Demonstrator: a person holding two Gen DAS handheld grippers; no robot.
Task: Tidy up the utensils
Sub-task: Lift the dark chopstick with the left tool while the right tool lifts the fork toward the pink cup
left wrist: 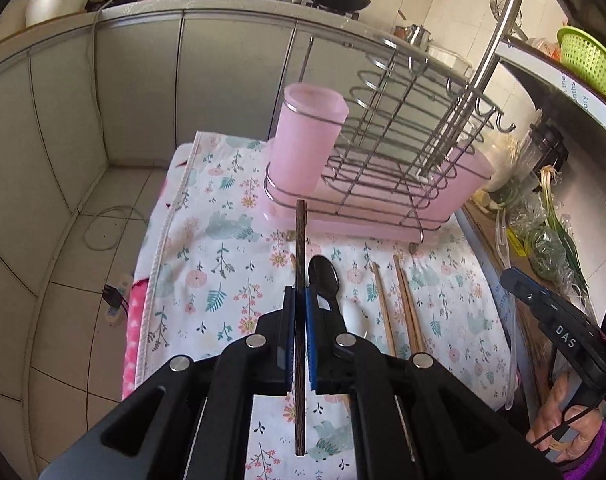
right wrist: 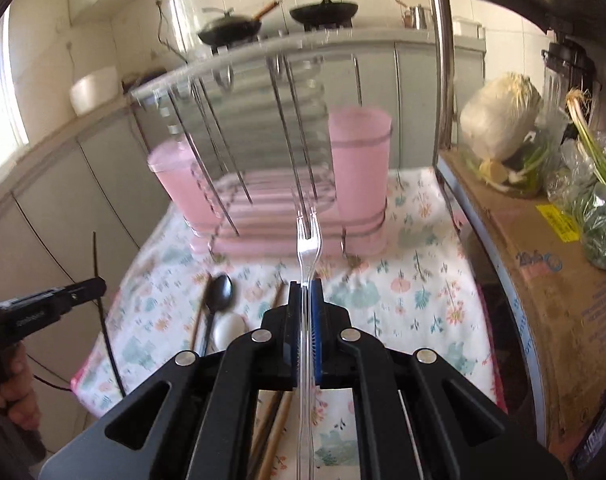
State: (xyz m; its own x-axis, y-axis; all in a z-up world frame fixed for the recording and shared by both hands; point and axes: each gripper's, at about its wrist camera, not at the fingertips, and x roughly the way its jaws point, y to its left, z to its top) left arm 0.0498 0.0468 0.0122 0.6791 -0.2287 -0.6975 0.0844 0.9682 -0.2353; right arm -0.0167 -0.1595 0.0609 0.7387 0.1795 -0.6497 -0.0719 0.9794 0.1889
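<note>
My left claw [left wrist: 299, 300] is clenched on a dark wooden chopstick [left wrist: 299, 240], pinched mid-length so its tip points ahead, and my right claw [right wrist: 305, 292] clamps a clear plastic fork [right wrist: 308, 240] by its handle, tines forward, so each can drop end-first. Below on the floral-clothed table [left wrist: 207, 248] lie a black spoon [left wrist: 323, 276], a white spoon [right wrist: 229, 330] and bamboo chopsticks [left wrist: 407, 304], waiting their turn. Beyond stands the wire rack [left wrist: 403, 136] with pink holder cups [left wrist: 307, 136], likely where they go.
</note>
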